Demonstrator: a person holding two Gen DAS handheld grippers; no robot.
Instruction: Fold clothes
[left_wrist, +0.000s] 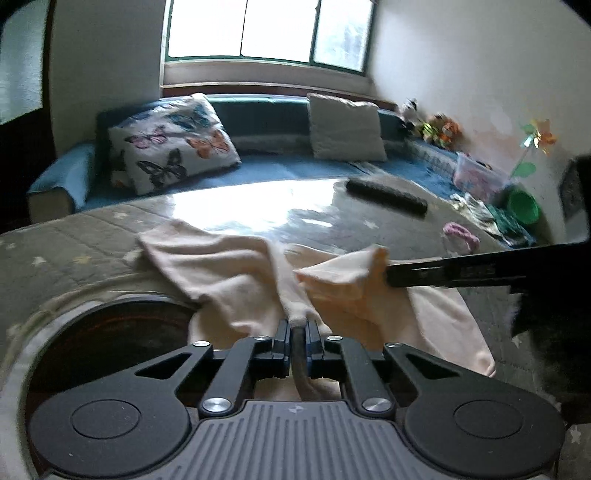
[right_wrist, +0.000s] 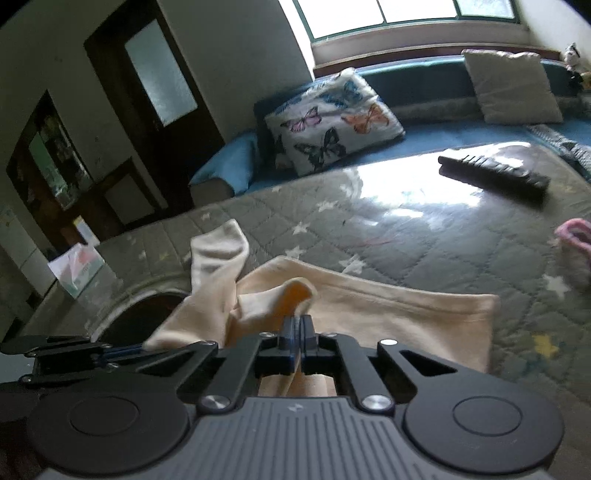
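**Cream garment held at two points above quilted tabletop**

Garment: cream-coloured garment (left_wrist: 236, 273) found spread partly across the grey star-patterned quilted tabletop (right_wrist: 369, 221), near edge lifted, far portions resting flat. One narrow limb (right_wrist: 218, 251), sleeve or leg not determinable, trailing away to the left over the quilt. Bulk of the cloth lying beside a dark round opening (left_wrist: 110, 332) at the near left; nature of that opening not determinable.

Placement, judged: two-point hold consistent with drawing an edge up and over the flat part to form a fold. Equally consistent with shaking the piece out flat beforehand. Stage not settled by the views.

Left claw (left_wrist: 298, 326): pressed nearly together, a bunched ridge of cream fabric pinched between the fingers and running forward from them.

Right claw (right_wrist: 297, 325): pressed together on a folded corner of the same garment, fabric curling up just ahead of the tips. Seen from the left wrist as a dark bar entering from the right, a doubled flap of cloth gripped at its end and raised clear of the rest.

Surroundings: dark oblong object (right_wrist: 493, 175) and a small pink item (right_wrist: 574, 230) lying farther back on the quilt, well apart from the garment. Butterfly cushion (left_wrist: 170, 140) on the blue sofa beyond.

Image quality: motion blur present in both views.
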